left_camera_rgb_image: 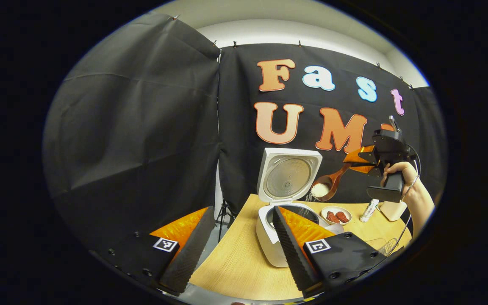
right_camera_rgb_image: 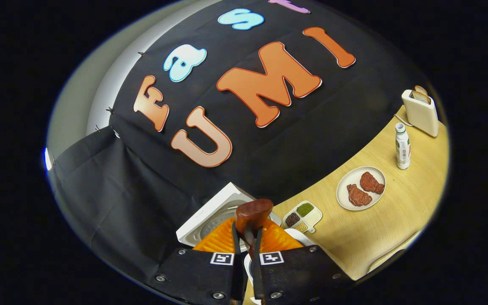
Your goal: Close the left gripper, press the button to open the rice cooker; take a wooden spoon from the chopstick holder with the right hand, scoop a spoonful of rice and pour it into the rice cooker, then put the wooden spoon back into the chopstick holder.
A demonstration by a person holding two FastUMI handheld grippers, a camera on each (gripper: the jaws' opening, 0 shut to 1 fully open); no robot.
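Overhead, rice-heaped wooden spoon (left_camera_rgb_image: 328, 184) above lid-up rice cooker (left_camera_rgb_image: 269, 237)

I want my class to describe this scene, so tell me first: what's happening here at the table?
A person holds a claw in each hand. The right claw is shut on the handle of a wooden spoon heaped with rice, tipped over the open rice cooker, and grains are spilling toward the pot. The cooker's lid stands upright. The left claw is open, holding nothing, near the cooker. A plate of meat sits on the table.
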